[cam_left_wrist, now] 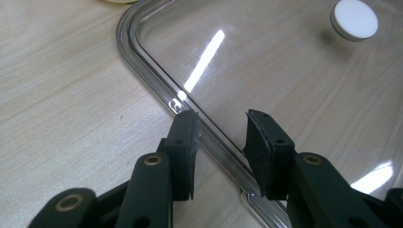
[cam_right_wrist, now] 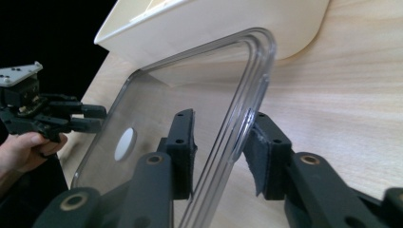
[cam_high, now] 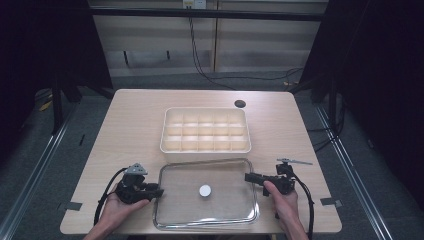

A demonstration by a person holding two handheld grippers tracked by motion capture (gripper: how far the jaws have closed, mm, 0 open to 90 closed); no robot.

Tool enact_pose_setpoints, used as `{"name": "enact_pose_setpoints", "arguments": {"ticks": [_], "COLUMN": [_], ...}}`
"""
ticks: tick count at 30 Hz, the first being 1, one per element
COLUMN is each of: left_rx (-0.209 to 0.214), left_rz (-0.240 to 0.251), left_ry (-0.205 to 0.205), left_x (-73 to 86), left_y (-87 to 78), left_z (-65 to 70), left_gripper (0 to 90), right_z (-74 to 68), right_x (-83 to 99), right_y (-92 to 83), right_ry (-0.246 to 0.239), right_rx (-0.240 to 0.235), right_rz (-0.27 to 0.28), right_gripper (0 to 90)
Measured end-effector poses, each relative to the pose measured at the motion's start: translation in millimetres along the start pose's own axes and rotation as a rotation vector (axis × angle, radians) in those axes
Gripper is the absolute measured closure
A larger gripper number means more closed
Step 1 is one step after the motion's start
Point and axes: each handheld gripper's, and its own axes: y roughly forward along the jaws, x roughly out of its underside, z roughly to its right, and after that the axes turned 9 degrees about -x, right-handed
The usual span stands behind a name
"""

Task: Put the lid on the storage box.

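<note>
A clear rectangular lid with a white round knob lies flat on the table in front of me. My left gripper sits at the lid's left edge. In the left gripper view its jaws are open and straddle the lid's rim without pressing it. My right gripper is at the lid's right edge. In the right gripper view the rim runs between the jaws; one pad touches it and the other stands just off it. The knob and the left gripper show farther off.
A cream organizer tray with several small compartments stands just behind the lid, its front wall close to the lid's far edge. A dark round hole is in the tabletop behind the tray. Cables trail from both grippers.
</note>
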Motion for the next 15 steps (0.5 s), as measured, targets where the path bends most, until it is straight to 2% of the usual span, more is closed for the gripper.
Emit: {"name": "enact_pose_setpoints", "arguments": {"ticks": [1,6,9,10,15], "left_rx": [0.003,-0.010,-0.007,-0.006,-0.011], "left_rz": [-0.002,0.002,0.003,0.002,0.004], "left_ry": [0.002,-0.003,-0.005,-0.006,-0.004], "left_x": [-0.1,0.1,0.0,-0.1,-0.3], "left_y": [-0.1,-0.4,-0.2,-0.3,-0.3], "left_z": [-0.4,-2.1,-2.4,-2.7,-3.5], "left_gripper": [63.8,63.7,63.7,63.2,63.0], "right_z": [0.8,2.2,2.5,2.2,1.4], "right_x": [0.7,1.2,0.7,1.0,-1.0], "right_y": [1.1,4.7,4.4,6.6,7.1], "right_ry": [-0.007,-0.015,-0.017,-0.021,-0.025], "right_rx": [0.014,-0.016,-0.032,-0.060,-0.061], "right_rz": [-0.017,-0.052,-0.054,-0.063,-0.058], "right_gripper": [63.3,62.6,63.4,62.2,65.9]}}
